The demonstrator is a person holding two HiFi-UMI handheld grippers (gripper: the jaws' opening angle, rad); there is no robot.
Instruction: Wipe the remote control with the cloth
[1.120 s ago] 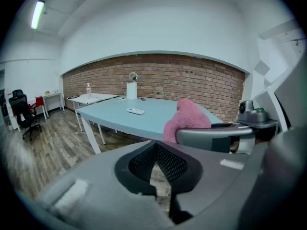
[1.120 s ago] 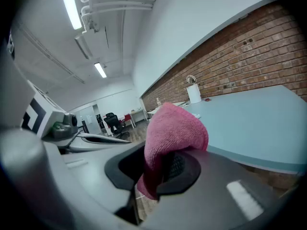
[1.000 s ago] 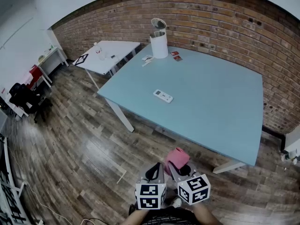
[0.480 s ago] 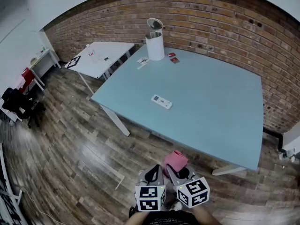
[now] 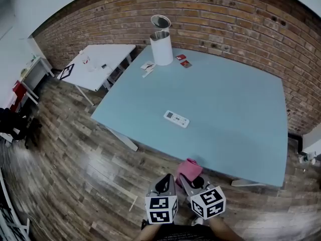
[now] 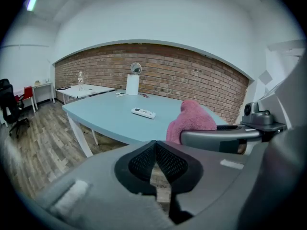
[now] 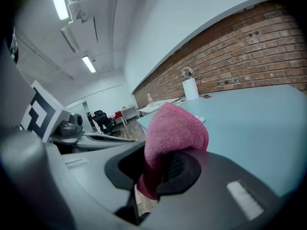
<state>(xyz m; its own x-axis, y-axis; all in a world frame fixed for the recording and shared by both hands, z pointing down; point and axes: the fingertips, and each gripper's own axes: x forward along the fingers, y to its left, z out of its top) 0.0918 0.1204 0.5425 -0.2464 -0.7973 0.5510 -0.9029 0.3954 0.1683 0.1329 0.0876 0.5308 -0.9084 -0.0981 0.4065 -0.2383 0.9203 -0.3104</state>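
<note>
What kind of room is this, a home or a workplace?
Probably an office or lab-style workspace: a large light-blue table stands beside a white desk, a black office chair sits off to the side, and strip lights run along the ceiling.

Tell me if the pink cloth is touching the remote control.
Apart. Head view: the cloth, held in the right tool, is short of the table; the remote lies mid-table, bare tabletop between.

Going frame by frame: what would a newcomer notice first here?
The pink cloth, pinched in the right tongs at the bottom of the head view, stands out most. Next comes the big light-blue table against the brick wall, with a small white remote control lying by itself near its middle.
</note>
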